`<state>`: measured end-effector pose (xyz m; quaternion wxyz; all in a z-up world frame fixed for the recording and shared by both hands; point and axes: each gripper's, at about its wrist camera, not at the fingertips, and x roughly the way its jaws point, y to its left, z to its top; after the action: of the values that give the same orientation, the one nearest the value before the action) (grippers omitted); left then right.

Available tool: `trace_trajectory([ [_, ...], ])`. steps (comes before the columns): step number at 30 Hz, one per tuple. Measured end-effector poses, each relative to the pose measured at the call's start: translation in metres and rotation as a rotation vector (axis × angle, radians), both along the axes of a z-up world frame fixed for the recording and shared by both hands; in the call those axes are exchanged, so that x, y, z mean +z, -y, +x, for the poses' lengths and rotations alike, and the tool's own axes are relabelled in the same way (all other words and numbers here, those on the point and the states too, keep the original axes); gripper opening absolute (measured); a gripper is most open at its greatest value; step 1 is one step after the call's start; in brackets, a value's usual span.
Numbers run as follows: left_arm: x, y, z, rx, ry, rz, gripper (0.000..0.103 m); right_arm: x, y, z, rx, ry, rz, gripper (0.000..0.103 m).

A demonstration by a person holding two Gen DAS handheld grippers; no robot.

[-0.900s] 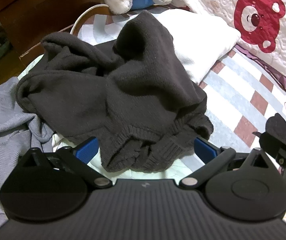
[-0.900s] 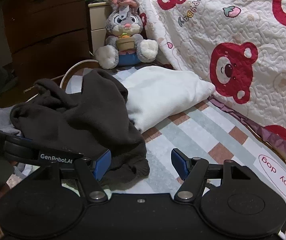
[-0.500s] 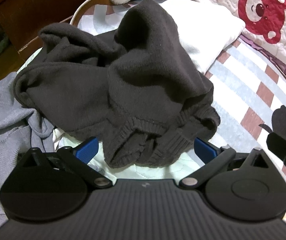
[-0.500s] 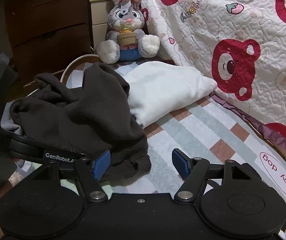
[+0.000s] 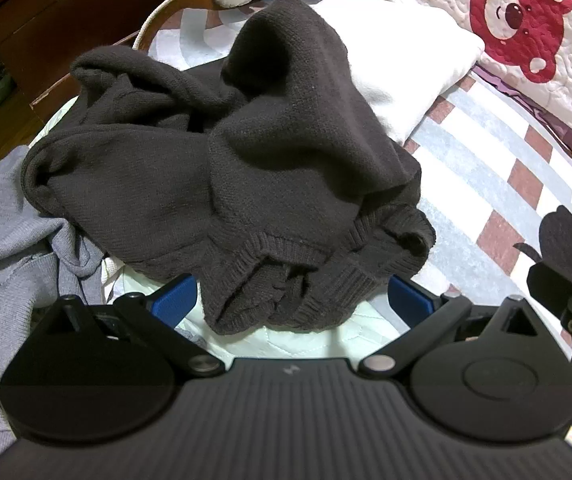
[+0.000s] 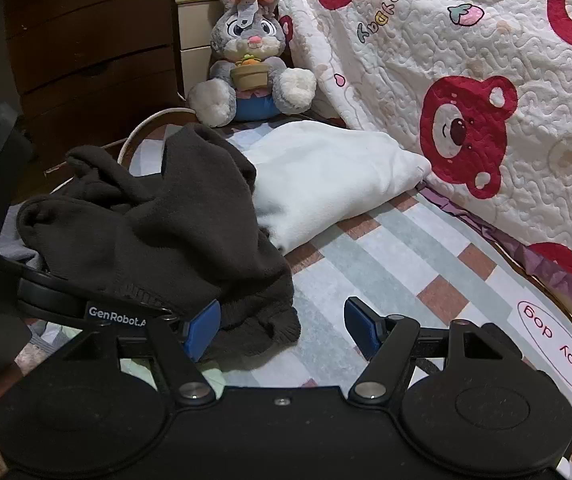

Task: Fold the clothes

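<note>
A crumpled dark brown knit sweater (image 5: 246,168) lies heaped on the striped bed sheet (image 5: 466,168); its ribbed hem (image 5: 286,280) points toward me. My left gripper (image 5: 290,296) is open, its blue pads on either side of that hem, not closed on it. In the right wrist view the same sweater (image 6: 154,232) sits at the left. My right gripper (image 6: 282,328) is open just to the right of the hem corner, its left pad (image 6: 202,328) close to the knit. Nothing is held.
A grey garment (image 5: 2,240) lies left of the sweater, a folded white one (image 6: 326,180) behind it. A plush rabbit (image 6: 250,68) sits by a bear-print quilt (image 6: 466,92). A wooden dresser (image 6: 86,48) stands at the far left. Striped sheet (image 6: 386,264) lies bare at the right.
Both grippers have edged forward and lower toward the sweater's hem, which now fills more of the left wrist view. The jaws have stayed open and the sweater has not moved.
</note>
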<state>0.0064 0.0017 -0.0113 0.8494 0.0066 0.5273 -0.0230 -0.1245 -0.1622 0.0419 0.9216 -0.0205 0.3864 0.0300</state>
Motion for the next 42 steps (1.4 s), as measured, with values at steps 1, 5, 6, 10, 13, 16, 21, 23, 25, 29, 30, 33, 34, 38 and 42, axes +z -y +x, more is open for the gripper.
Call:
trace_trajectory([
  [1,0.000,0.000,0.000,0.000,-0.001,0.001,0.103,0.000,0.000,0.000,-0.001,0.000,0.000,0.073],
  [5,-0.001,0.001,0.000,-0.002,-0.001,0.002,0.103,-0.001,0.000,-0.001,-0.002,-0.002,-0.001,0.073],
  [6,-0.001,0.002,0.000,-0.004,-0.002,0.002,0.103,-0.001,0.001,-0.001,-0.002,-0.002,-0.001,0.073],
  [10,-0.002,0.002,0.000,-0.008,-0.005,0.001,0.103,-0.001,0.000,-0.001,-0.004,-0.003,-0.002,0.073],
  [13,-0.003,0.002,-0.001,-0.010,-0.006,0.001,0.103,-0.001,0.001,-0.001,-0.004,-0.003,-0.002,0.073],
  [16,-0.003,0.002,0.000,-0.012,-0.006,0.000,0.103,-0.001,0.001,-0.002,-0.004,-0.004,-0.002,0.073],
  [21,-0.004,0.002,0.000,-0.015,-0.007,0.000,0.103,-0.001,0.001,-0.001,-0.005,-0.005,-0.002,0.073],
  [23,-0.004,0.002,0.000,-0.017,-0.008,0.001,0.103,-0.001,0.001,-0.001,-0.005,-0.006,-0.002,0.073],
  [25,-0.005,0.003,0.000,-0.019,-0.010,0.003,0.103,-0.001,0.001,-0.001,-0.005,-0.006,-0.002,0.073],
  [29,-0.007,0.004,0.000,-0.028,-0.014,0.008,0.103,-0.003,0.002,-0.002,-0.004,0.001,-0.003,0.074],
  [30,-0.007,0.005,0.001,-0.031,-0.015,0.010,0.103,-0.004,0.002,-0.002,-0.004,0.003,-0.003,0.074],
  [33,-0.008,0.006,0.000,-0.038,-0.018,0.015,0.103,-0.006,0.003,-0.003,-0.002,0.011,-0.004,0.074],
  [34,-0.008,0.007,0.000,-0.040,-0.019,0.017,0.103,-0.006,0.003,-0.003,-0.002,0.014,-0.004,0.074],
  [38,-0.009,0.008,0.001,-0.048,-0.023,0.016,0.103,-0.009,0.004,-0.003,0.000,0.024,-0.005,0.074],
  [42,-0.012,0.006,0.003,-0.044,-0.029,0.016,0.103,-0.012,0.005,-0.004,0.002,0.034,-0.006,0.081],
])
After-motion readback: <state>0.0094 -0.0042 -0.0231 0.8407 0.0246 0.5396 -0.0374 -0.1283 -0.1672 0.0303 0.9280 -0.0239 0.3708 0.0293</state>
